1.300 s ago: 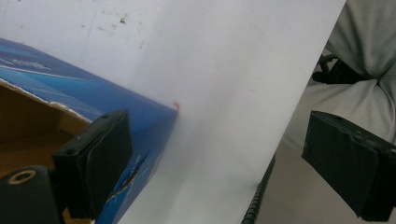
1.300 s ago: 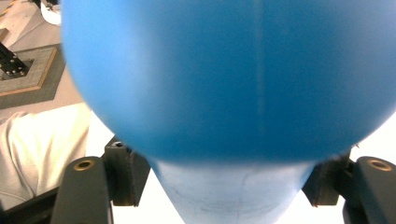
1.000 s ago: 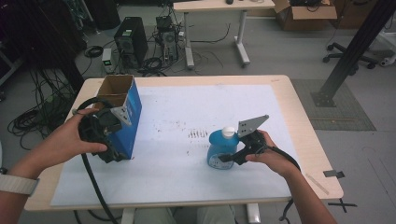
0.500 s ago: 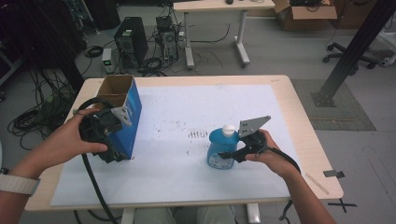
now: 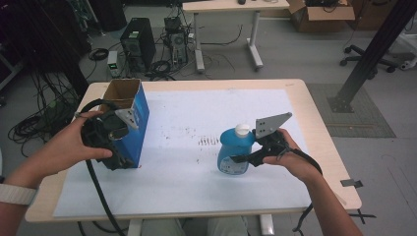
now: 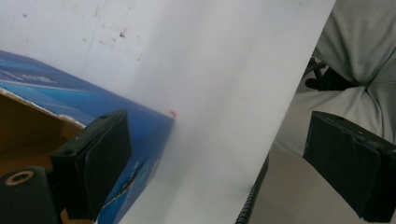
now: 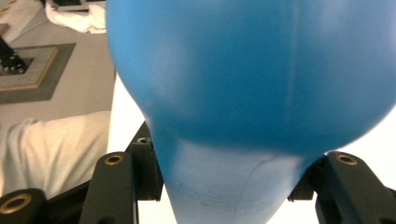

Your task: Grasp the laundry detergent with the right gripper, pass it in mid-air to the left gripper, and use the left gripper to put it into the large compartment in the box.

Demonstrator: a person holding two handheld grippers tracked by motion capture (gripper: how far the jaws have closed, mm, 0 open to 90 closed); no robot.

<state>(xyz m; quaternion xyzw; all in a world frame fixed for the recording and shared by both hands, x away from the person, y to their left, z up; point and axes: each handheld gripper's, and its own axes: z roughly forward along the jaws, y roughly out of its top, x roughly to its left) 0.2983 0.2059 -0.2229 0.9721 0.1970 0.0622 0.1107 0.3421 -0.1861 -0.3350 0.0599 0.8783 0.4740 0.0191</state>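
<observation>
While your right gripper (image 5: pixel 242 158) has just been closing, its jaws now pinch the blue bottle (image 5: pixel 235 152) low on its body, as the right gripper view shows, with blue plastic (image 7: pixel 252 84) wedged between the two black jaws. That bottle stands upright near the middle of the white sheet (image 5: pixel 196 187), its white cap (image 5: pixel 242 130) pointing up, so its long axis runs straight up from the table. Your target looks to be the open blue box (image 5: pixel 129 118), which sits well apart, off to the left of the bottle, mouth upward. Your left gripper (image 5: pixel 118 142) is beside that box: one jaw lies against its blue wall (image 6: pixel 140 135), the other stands wide off it, so the box is steadied rather than clamped. I judge the move ahead runs leftward across the sheet, bottle kept upright over the box's mouth.
</observation>
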